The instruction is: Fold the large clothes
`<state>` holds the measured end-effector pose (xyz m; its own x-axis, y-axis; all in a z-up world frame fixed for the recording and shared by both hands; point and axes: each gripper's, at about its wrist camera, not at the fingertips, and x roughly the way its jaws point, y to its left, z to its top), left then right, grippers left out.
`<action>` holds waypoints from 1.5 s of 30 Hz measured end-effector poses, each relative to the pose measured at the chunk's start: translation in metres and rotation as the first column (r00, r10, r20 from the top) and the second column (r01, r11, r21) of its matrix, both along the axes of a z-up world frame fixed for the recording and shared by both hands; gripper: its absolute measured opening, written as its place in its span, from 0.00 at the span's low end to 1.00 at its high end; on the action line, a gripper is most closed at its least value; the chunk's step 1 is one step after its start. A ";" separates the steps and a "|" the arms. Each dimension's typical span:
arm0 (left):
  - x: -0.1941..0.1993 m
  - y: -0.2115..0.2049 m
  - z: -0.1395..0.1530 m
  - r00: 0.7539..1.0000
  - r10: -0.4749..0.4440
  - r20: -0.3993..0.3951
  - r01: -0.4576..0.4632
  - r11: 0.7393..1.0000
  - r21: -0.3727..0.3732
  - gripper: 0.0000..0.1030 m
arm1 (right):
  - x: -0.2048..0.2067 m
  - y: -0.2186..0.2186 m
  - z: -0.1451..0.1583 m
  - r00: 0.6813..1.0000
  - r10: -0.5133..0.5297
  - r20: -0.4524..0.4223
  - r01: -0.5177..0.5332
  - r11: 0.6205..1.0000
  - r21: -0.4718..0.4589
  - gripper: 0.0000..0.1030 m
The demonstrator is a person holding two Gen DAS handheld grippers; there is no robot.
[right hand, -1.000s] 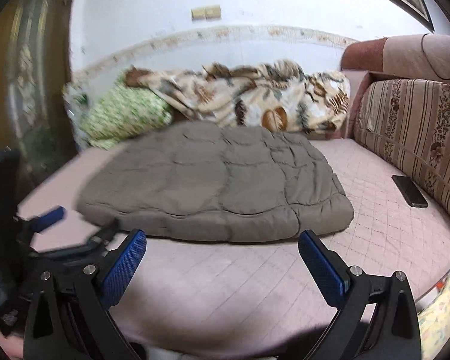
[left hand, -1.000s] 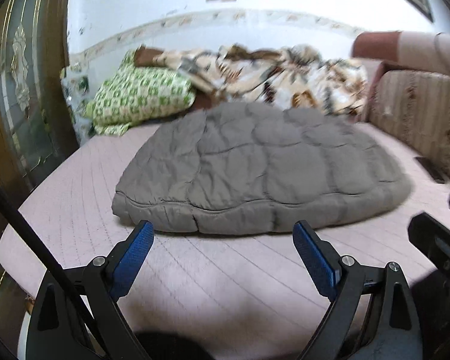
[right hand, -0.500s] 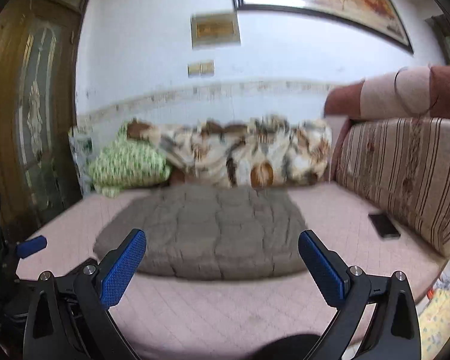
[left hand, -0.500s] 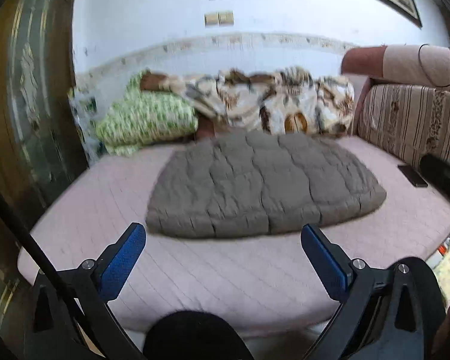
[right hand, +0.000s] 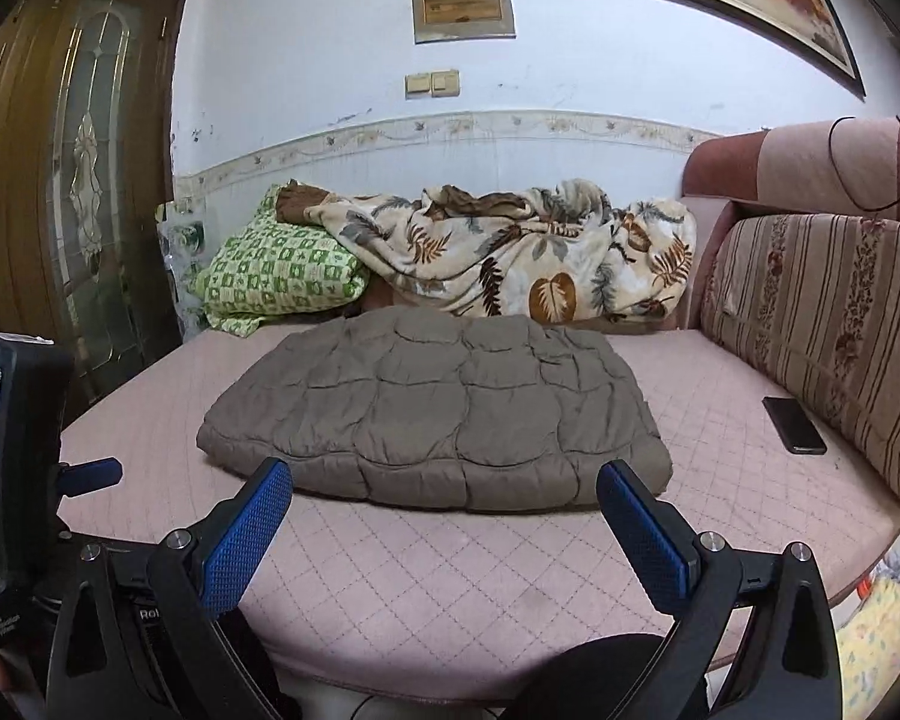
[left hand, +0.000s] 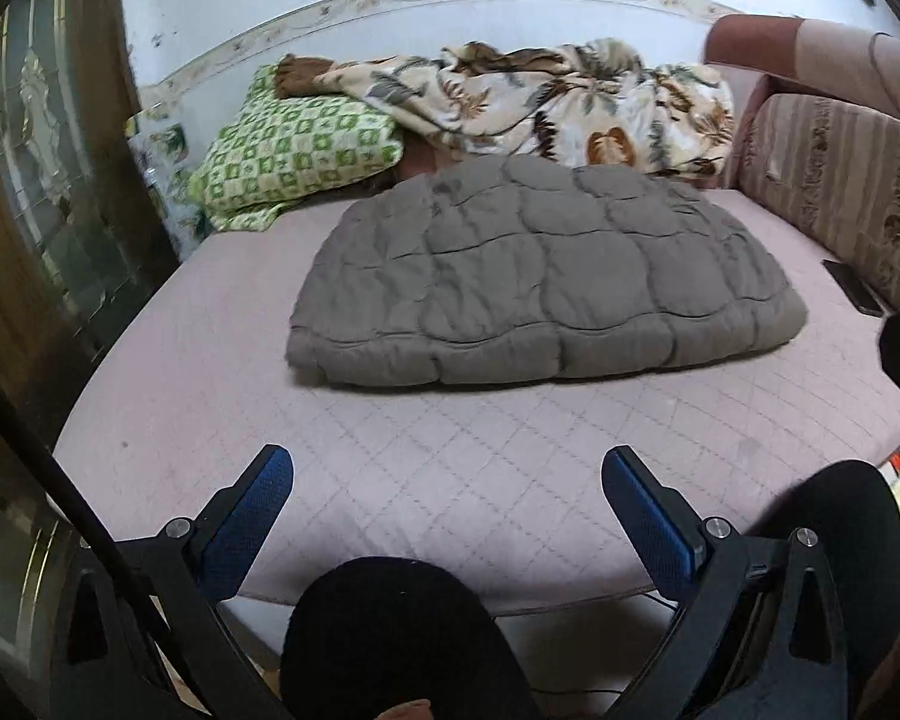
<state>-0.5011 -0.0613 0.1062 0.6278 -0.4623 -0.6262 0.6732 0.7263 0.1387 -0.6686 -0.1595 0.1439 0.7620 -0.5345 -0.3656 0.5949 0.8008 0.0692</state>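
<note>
Folded grey quilted puffy garment [left hand: 540, 276] lies mid pink quilted bed [left hand: 450, 480], near leaf-print blanket [right hand: 510, 252]. My left tongs [left hand: 447, 474] and right tongs [right hand: 444, 486] hover before it, spread wide, gripping nothing.

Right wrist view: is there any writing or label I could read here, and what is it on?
"Rol": white letters, cut off, on the black body of the left gripper.
Small white print on the black device at the left edge: too small to read.
Framed plaque on the wall: blurred, unreadable.
The quilted grey garment shows no writing.
</note>
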 end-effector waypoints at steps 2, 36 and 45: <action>0.002 0.002 0.001 1.000 0.026 0.014 -0.026 1.000 -0.002 1.00 | 0.001 0.000 0.001 1.000 0.000 0.002 0.000 1.000 -0.006 1.00; 0.015 -0.006 -0.020 0.998 0.005 -0.056 -0.001 0.998 0.059 1.00 | 0.015 -0.010 -0.016 0.998 0.016 -0.067 -0.012 0.998 0.054 1.00; 0.014 -0.007 -0.024 0.997 -0.005 -0.071 0.010 0.998 0.066 1.00 | 0.016 -0.012 -0.019 0.997 0.014 -0.074 -0.009 0.998 0.062 1.00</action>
<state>-0.4869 -0.0687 0.0824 0.5776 -0.4230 -0.6982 0.6883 0.7122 0.1380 -0.6531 -0.1718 0.1250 0.7374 -0.5004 -0.4537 0.5909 0.8033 0.0744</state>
